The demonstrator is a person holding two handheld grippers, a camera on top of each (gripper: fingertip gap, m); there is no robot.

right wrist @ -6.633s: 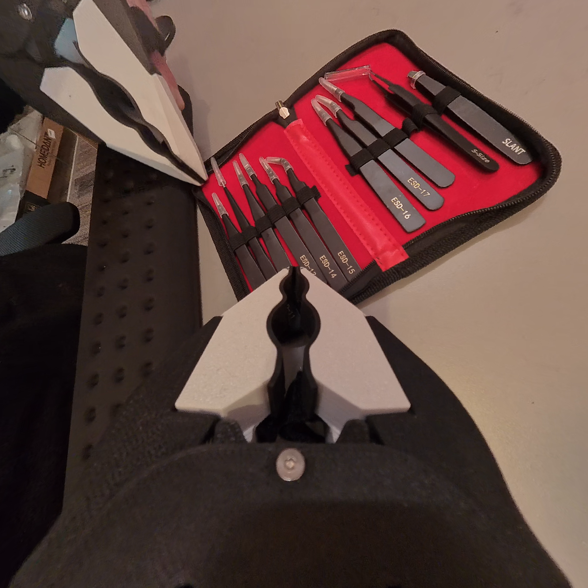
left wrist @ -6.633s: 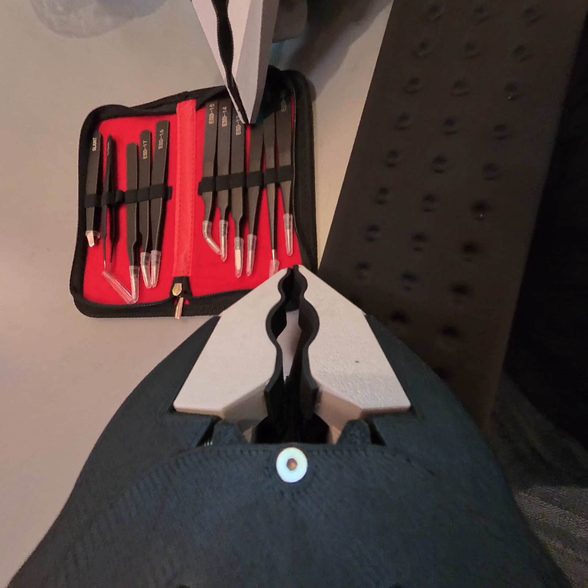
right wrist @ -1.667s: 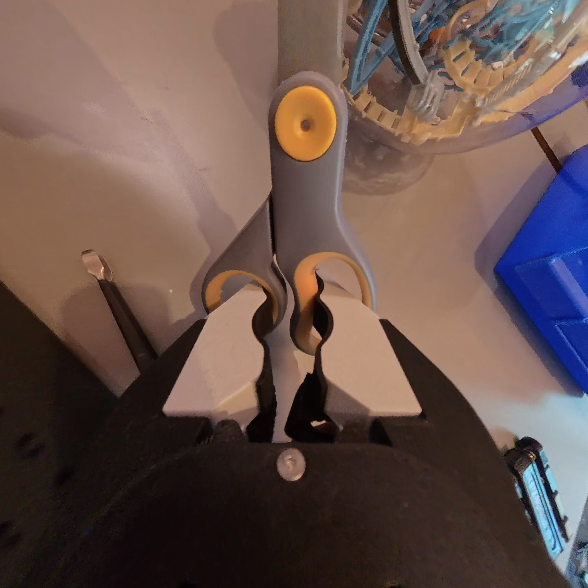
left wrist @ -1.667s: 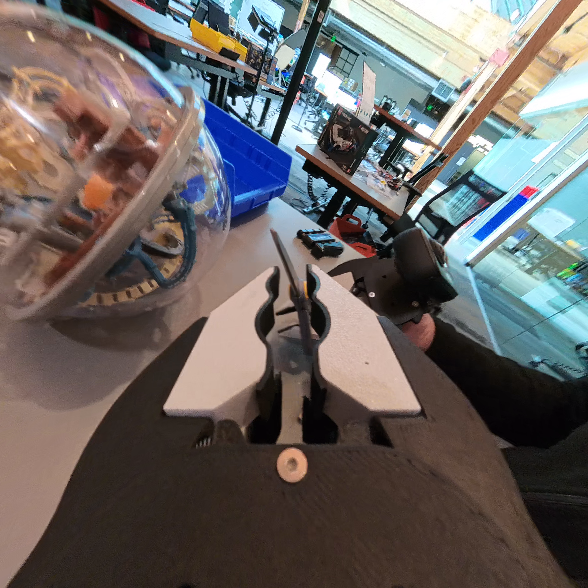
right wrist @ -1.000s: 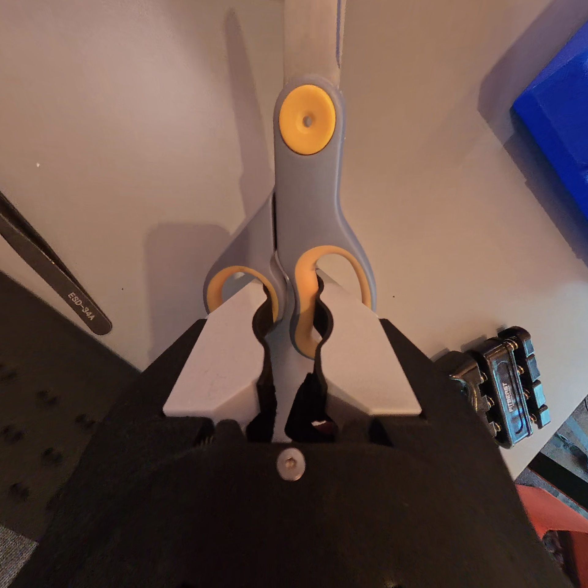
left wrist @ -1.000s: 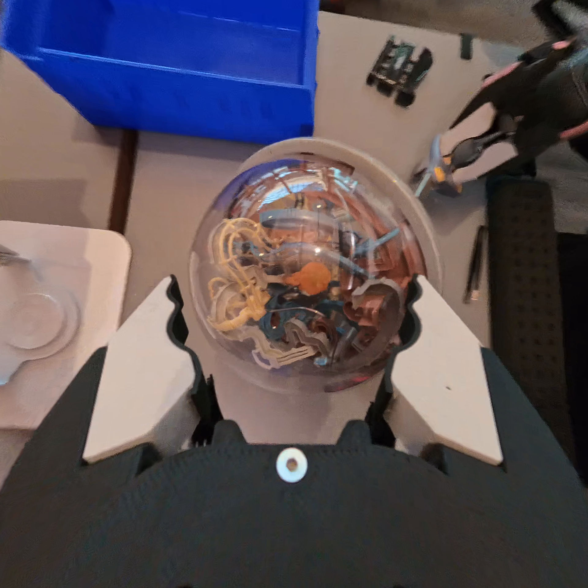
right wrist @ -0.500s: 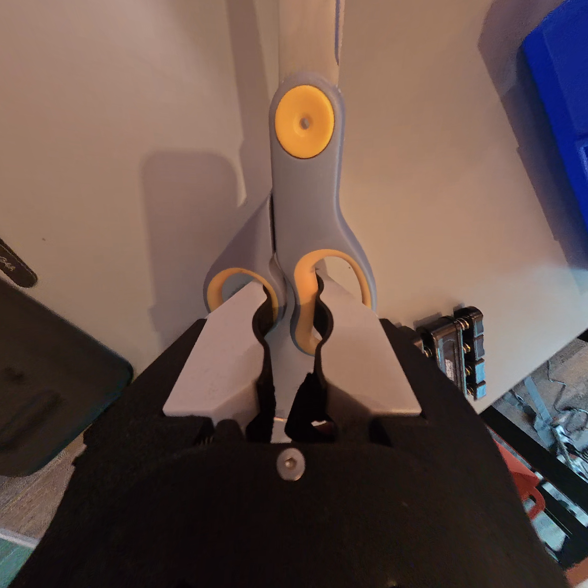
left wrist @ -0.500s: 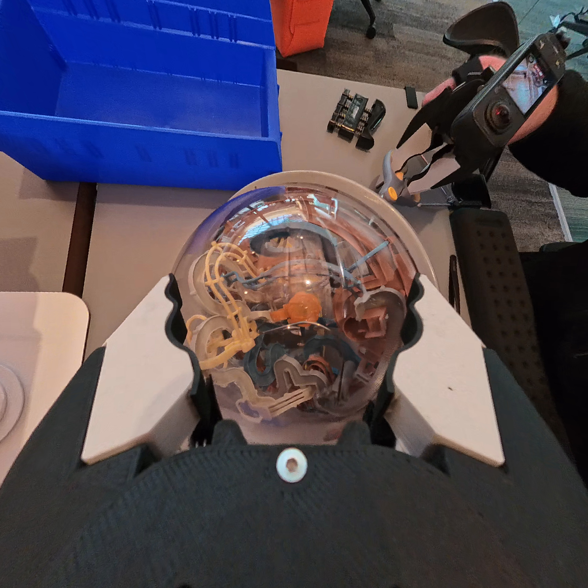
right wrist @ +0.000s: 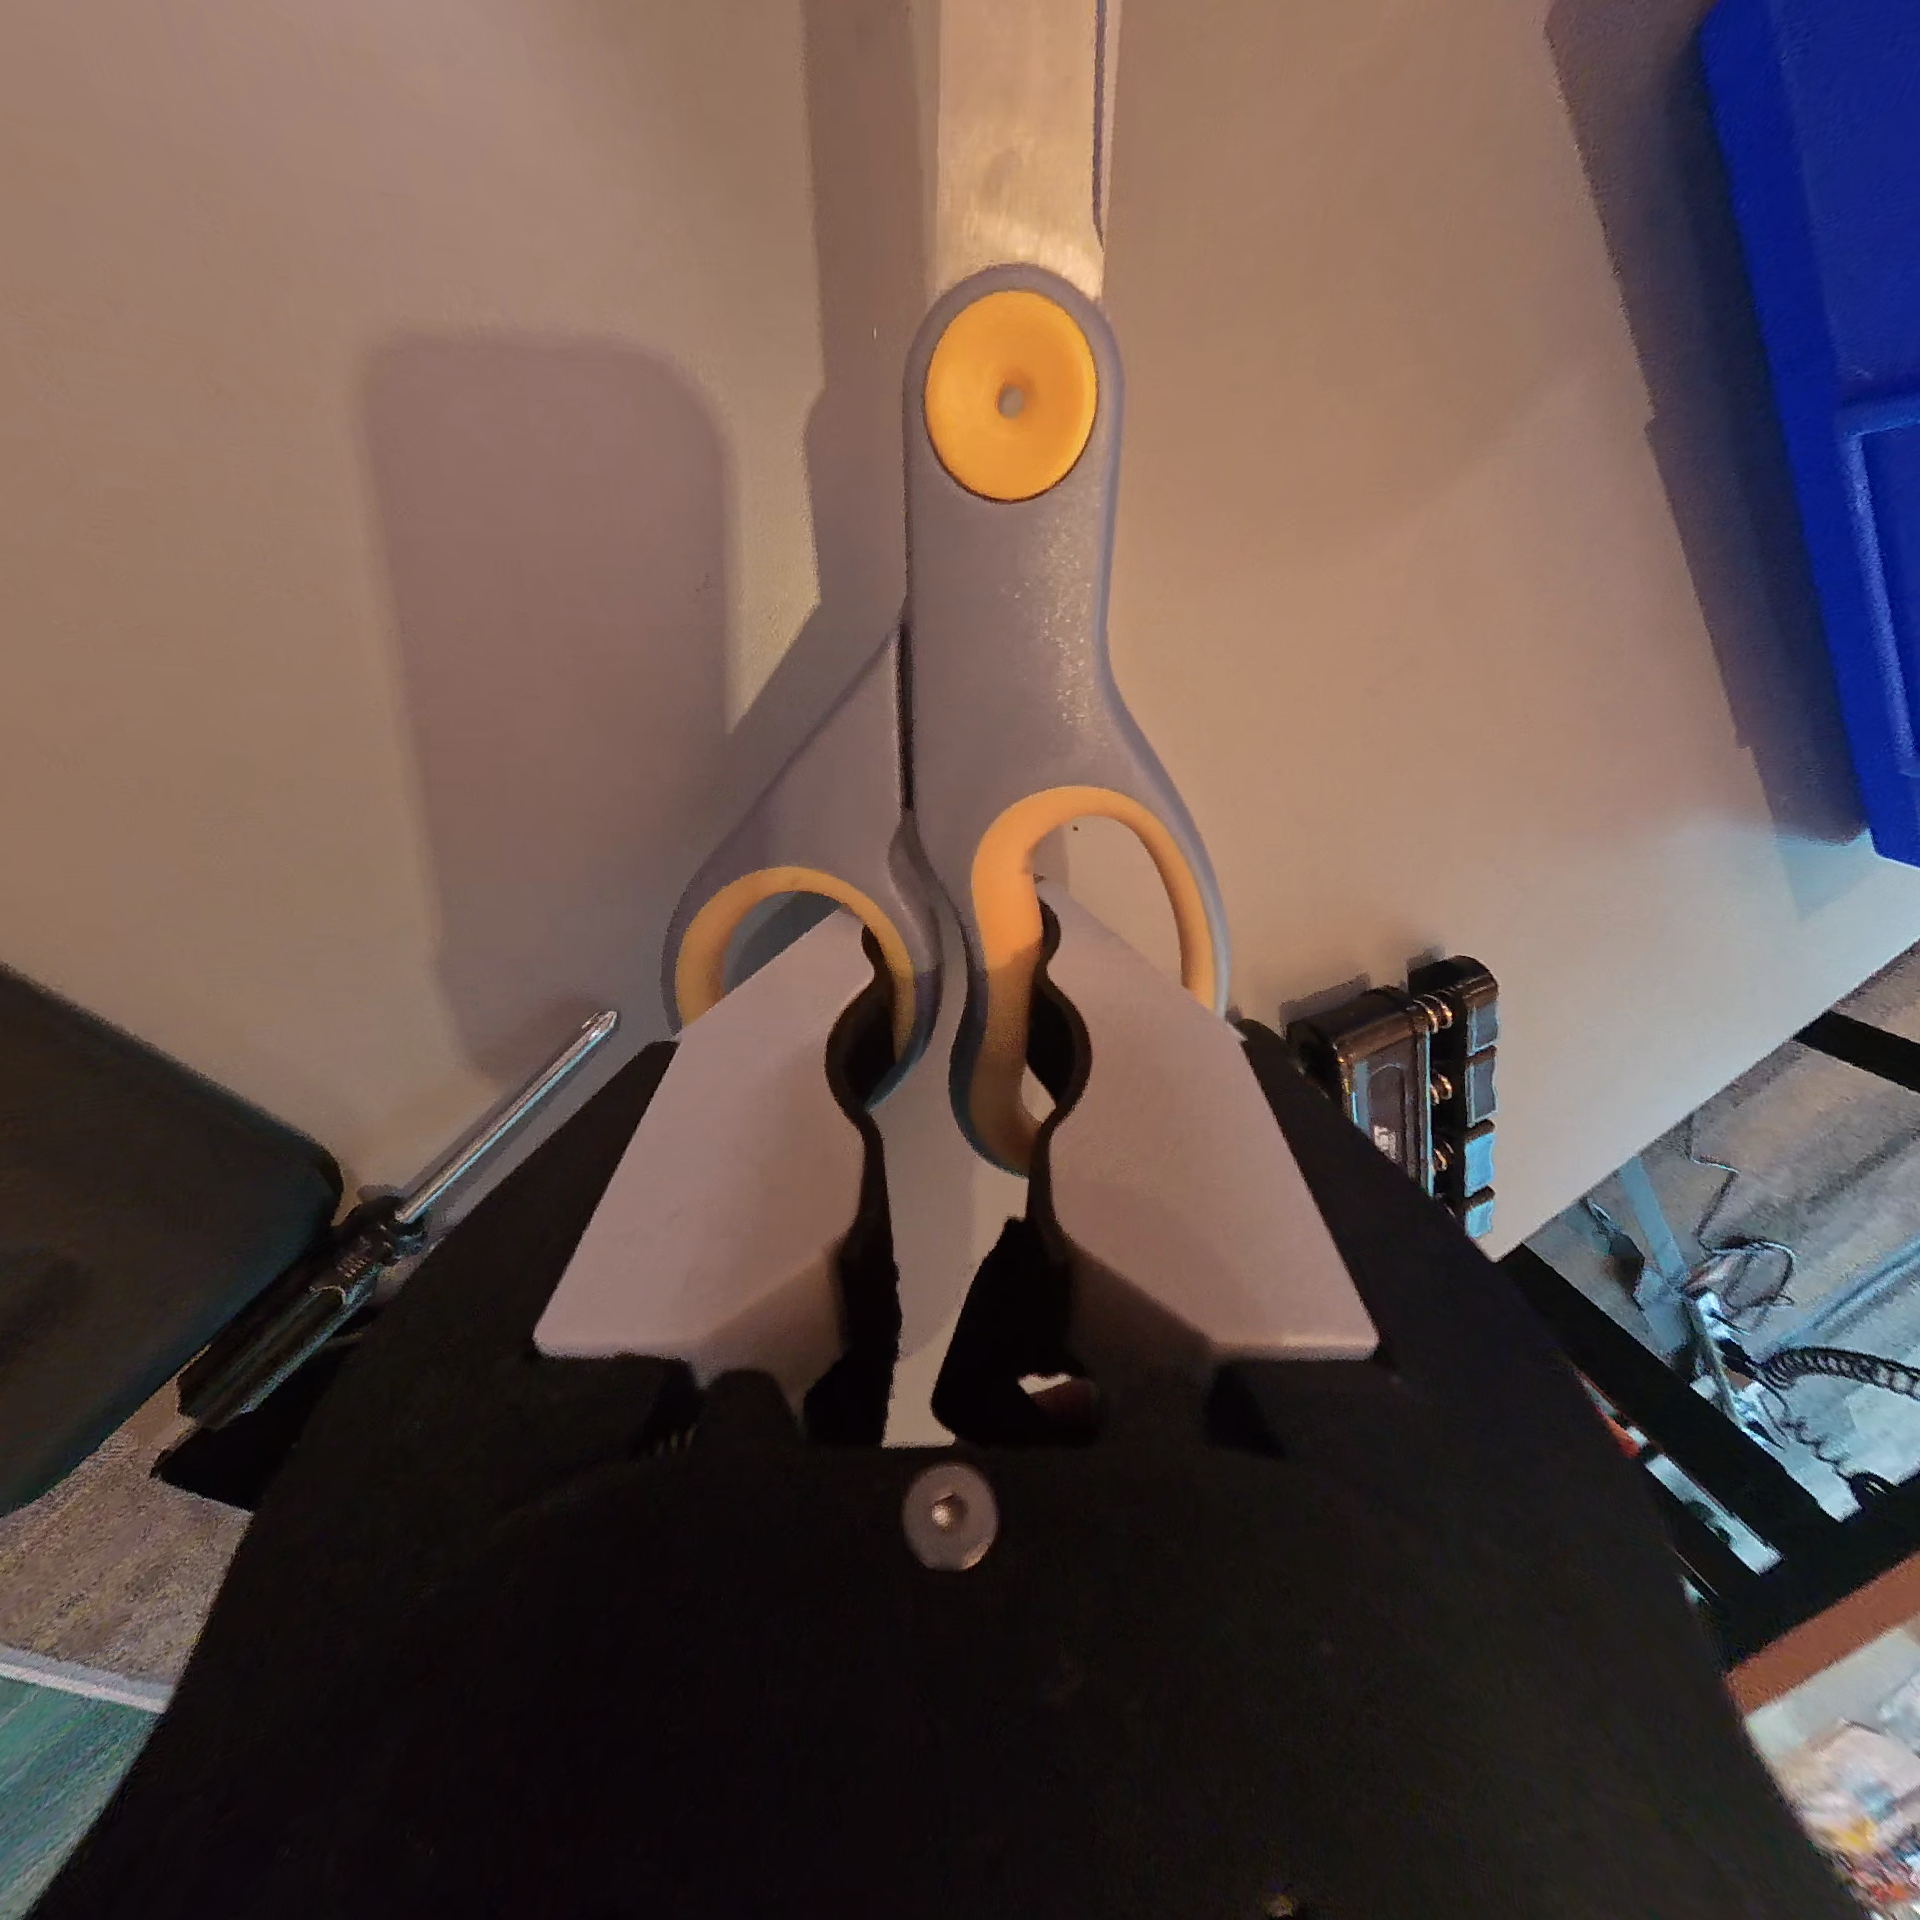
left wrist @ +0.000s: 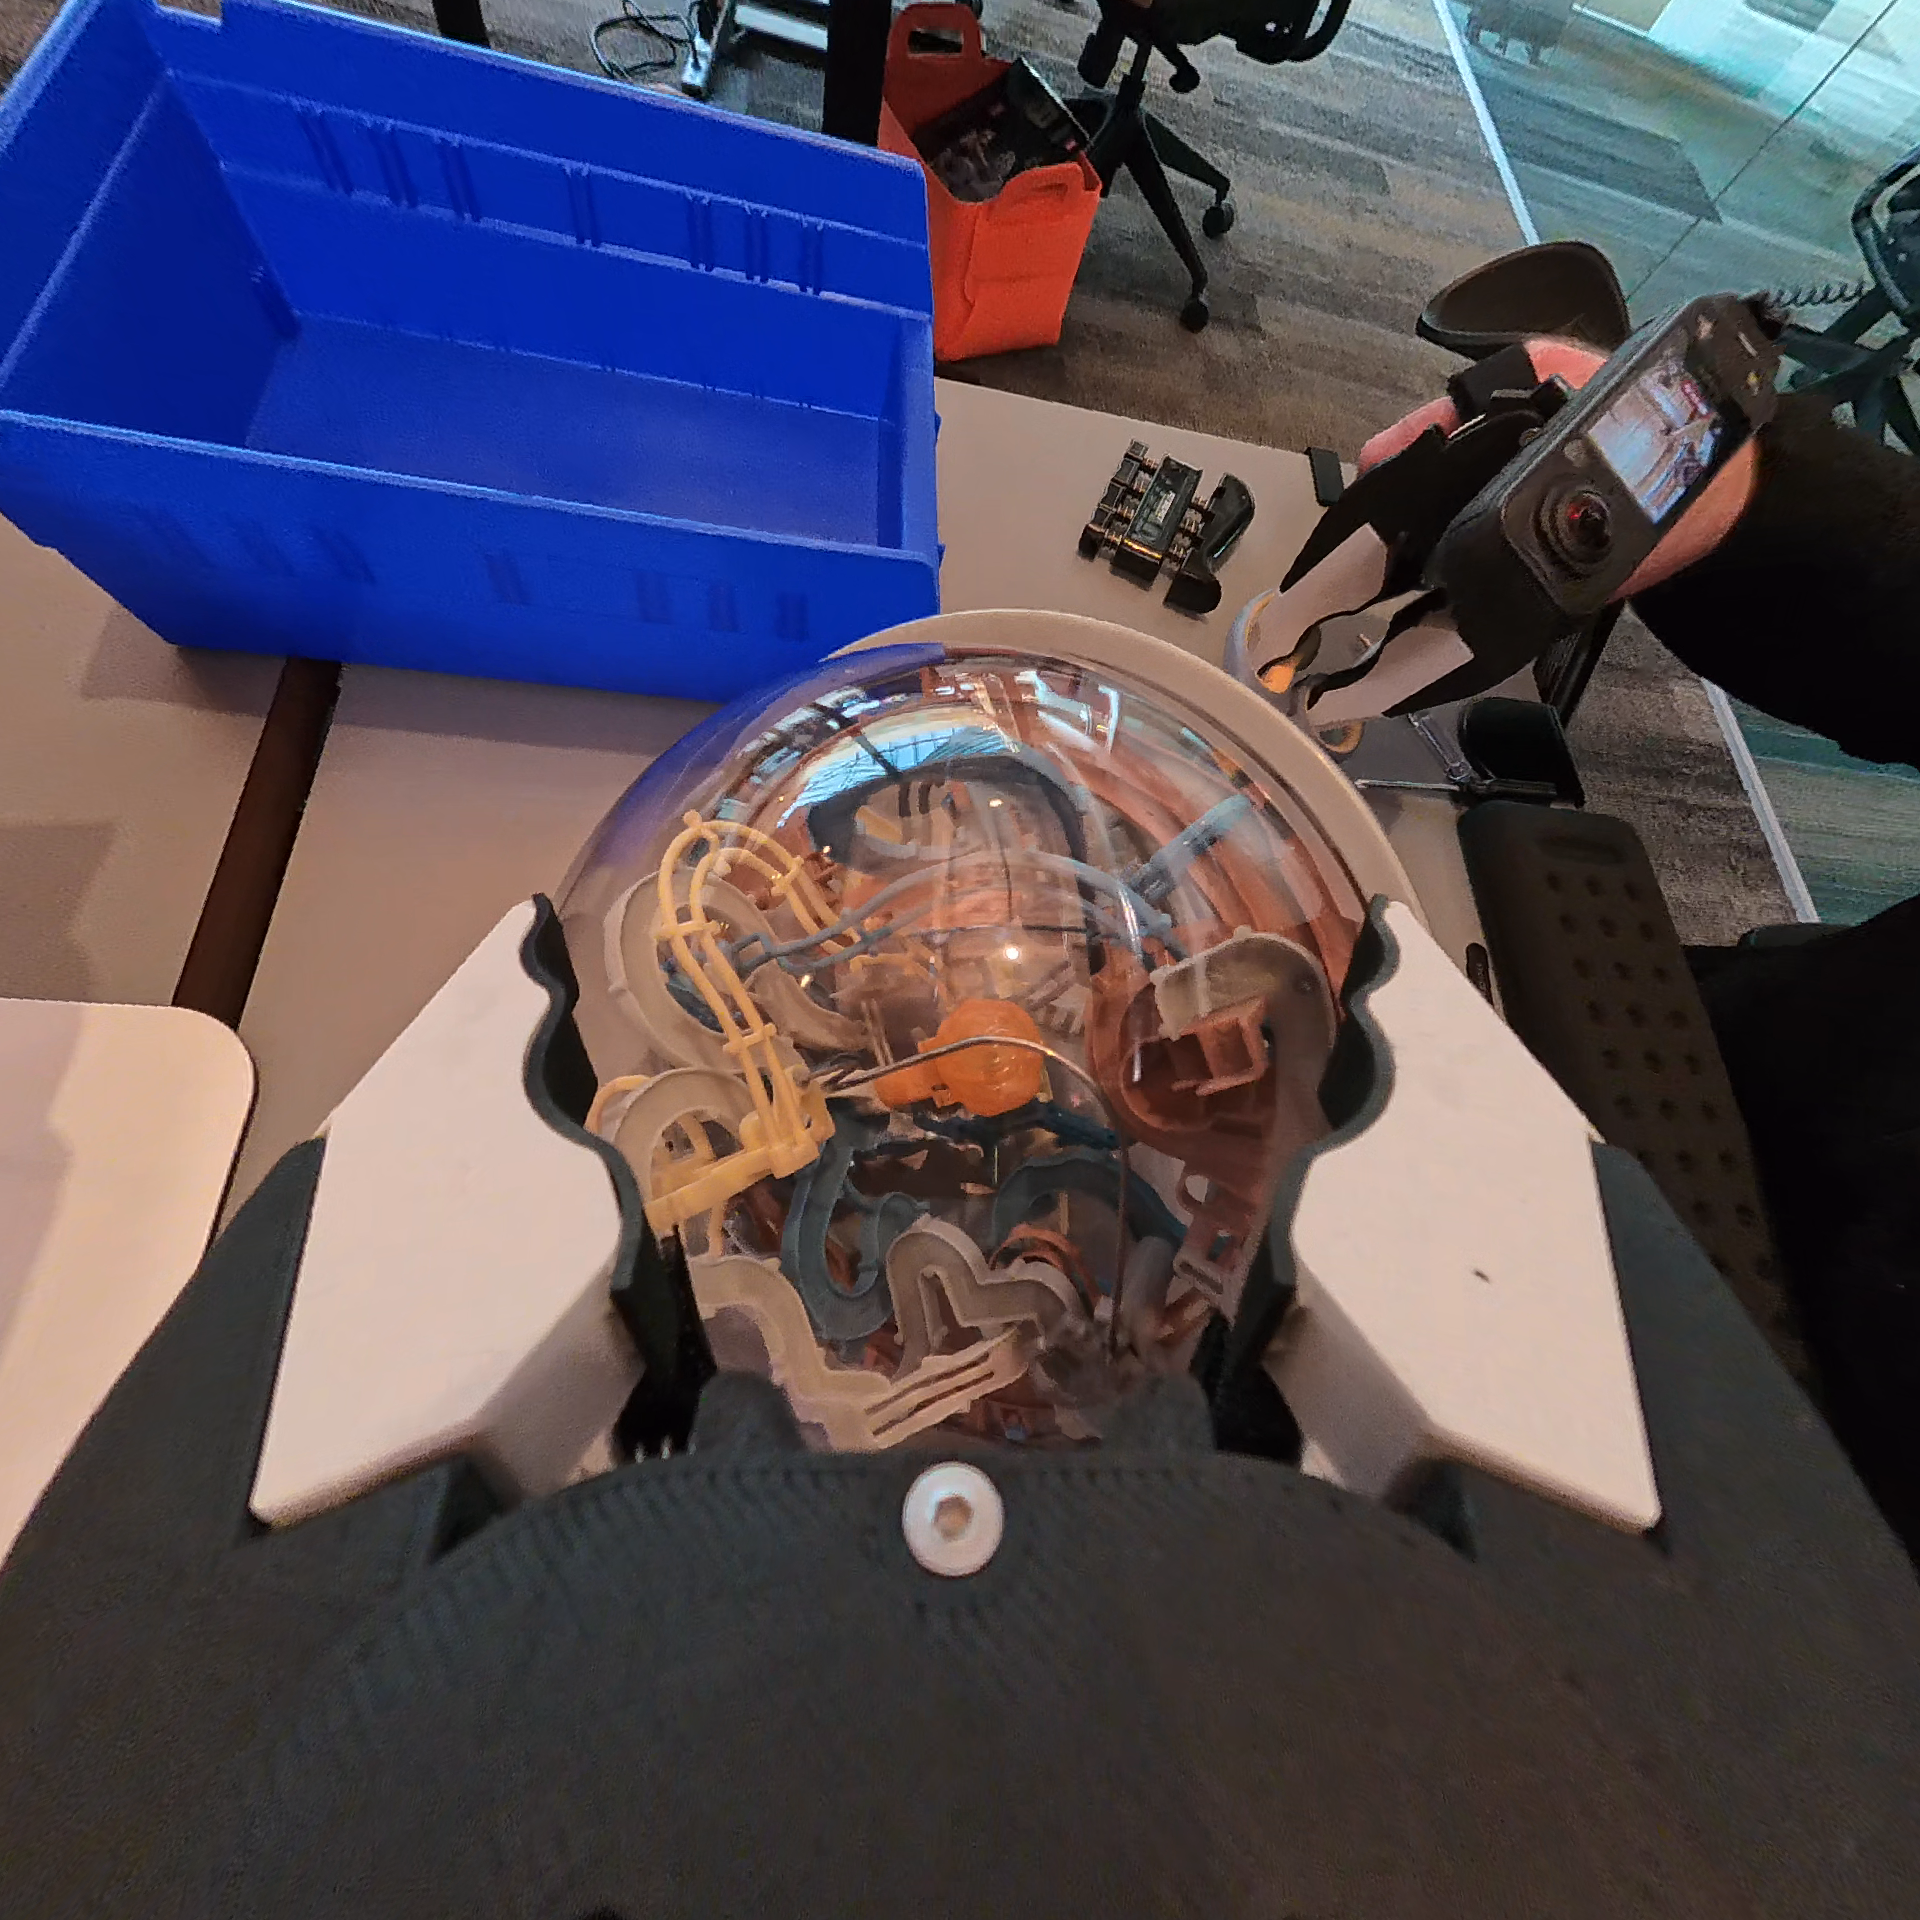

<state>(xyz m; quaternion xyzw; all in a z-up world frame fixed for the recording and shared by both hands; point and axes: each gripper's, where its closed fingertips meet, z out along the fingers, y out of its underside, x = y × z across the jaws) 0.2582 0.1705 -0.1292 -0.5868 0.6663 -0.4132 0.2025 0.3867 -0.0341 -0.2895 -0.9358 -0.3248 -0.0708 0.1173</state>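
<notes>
A clear maze ball (left wrist: 966, 1039) with coloured tracks inside and a grey ring sits between the fingers of my left gripper (left wrist: 956, 925). The jaws stand wide apart and both fingers press its sides. My right gripper (right wrist: 951, 935) is shut on the handles of grey and orange scissors (right wrist: 1013, 582), pinching where the two loops meet, blades pointing away over the beige table (right wrist: 416, 312). In the left wrist view the right gripper (left wrist: 1340, 665) shows at the far right, held by a hand, with the scissors (left wrist: 1262, 649) in it.
A blue bin (left wrist: 468, 416) stands behind the ball and also shows in the right wrist view (right wrist: 1839, 416). A black clip block (left wrist: 1158, 520) lies near the table edge. A screwdriver (right wrist: 488, 1132), a black perforated pad (left wrist: 1600, 987) and a white tray (left wrist: 94, 1143) lie around. My hands' fingertips stand some 30 centimeters from each other. From my right tips it is roughly 9 centimeters to the screwdriver (right wrist: 488, 1132); from my left, 30 centimeters. It turns up in the left wrist view (left wrist: 1415, 787) as well.
My left gripper, which held a tweezer 1.7 s ago, now straddles the ball, which sits deeper between the fingers. The right gripper has carried the scissors toward the table's edge; a screwdriver came into view.
</notes>
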